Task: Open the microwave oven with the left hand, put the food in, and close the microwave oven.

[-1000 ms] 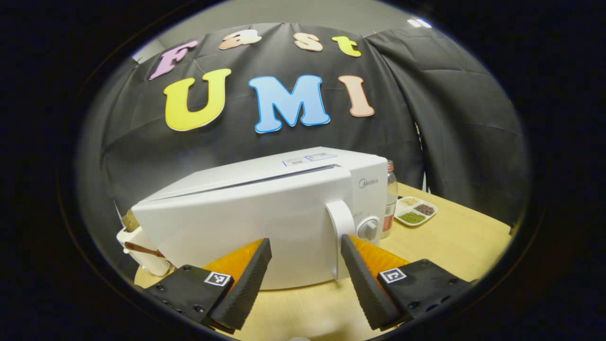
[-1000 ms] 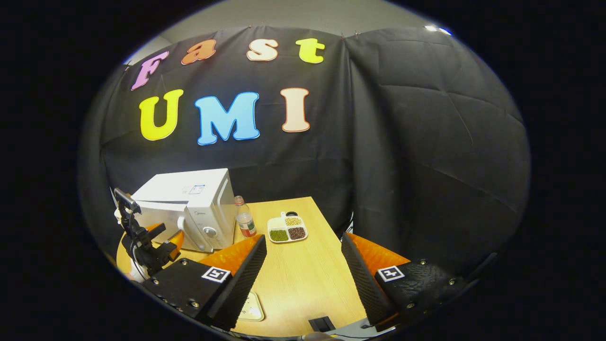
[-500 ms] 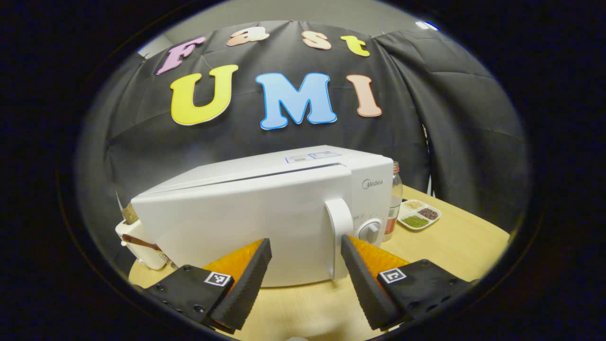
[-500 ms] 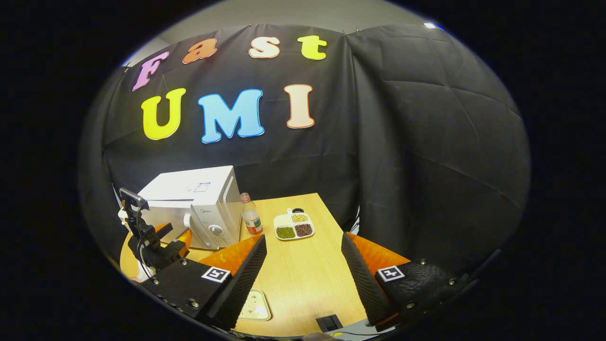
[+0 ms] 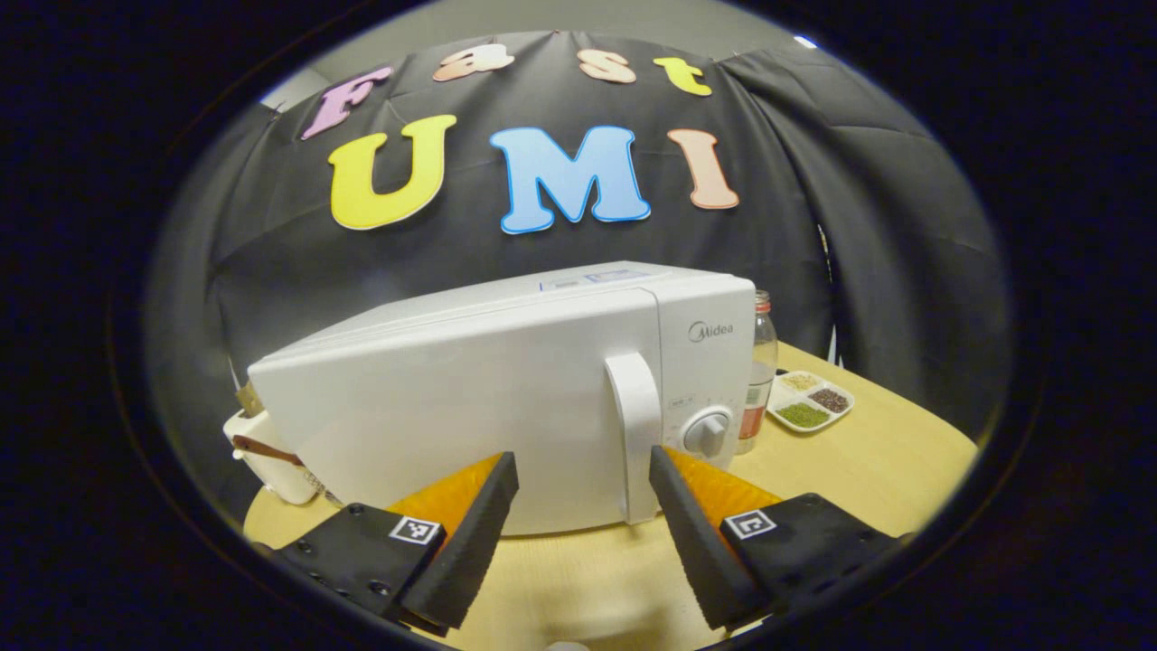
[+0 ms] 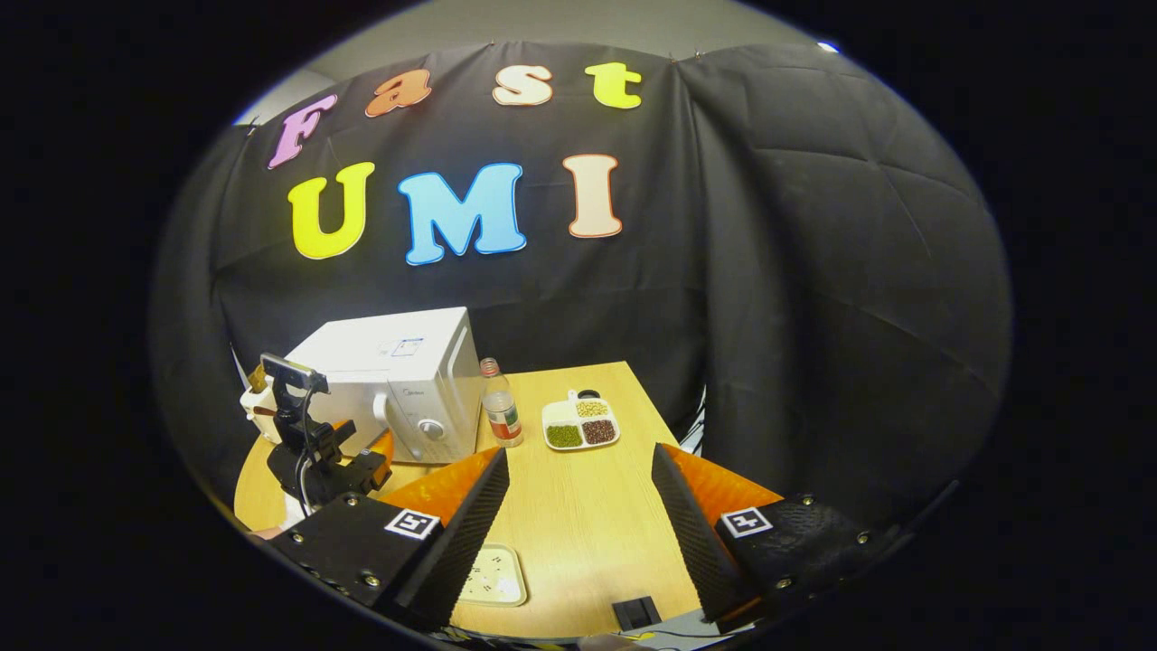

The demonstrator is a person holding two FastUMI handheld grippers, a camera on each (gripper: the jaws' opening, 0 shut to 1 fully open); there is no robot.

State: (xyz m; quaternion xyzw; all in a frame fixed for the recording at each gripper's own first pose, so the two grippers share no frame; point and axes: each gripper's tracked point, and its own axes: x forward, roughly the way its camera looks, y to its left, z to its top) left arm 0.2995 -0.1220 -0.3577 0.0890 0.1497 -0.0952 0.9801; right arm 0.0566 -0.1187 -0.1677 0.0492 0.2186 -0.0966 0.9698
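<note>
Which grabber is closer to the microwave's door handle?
The left. The left gripper is right in front of the door handle, open, not touching. The right gripper is farther back, over the table, open.

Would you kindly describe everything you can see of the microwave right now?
The microwave is a white, boxy oven that looks like smooth plastic or painted metal. Its door is shut flush, with a curved vertical handle at the door's right edge and a round knob on the control panel beside it. It stands upright on the wooden table, a bottle close at its right. The left gripper is open in front of it, not touching.
</note>
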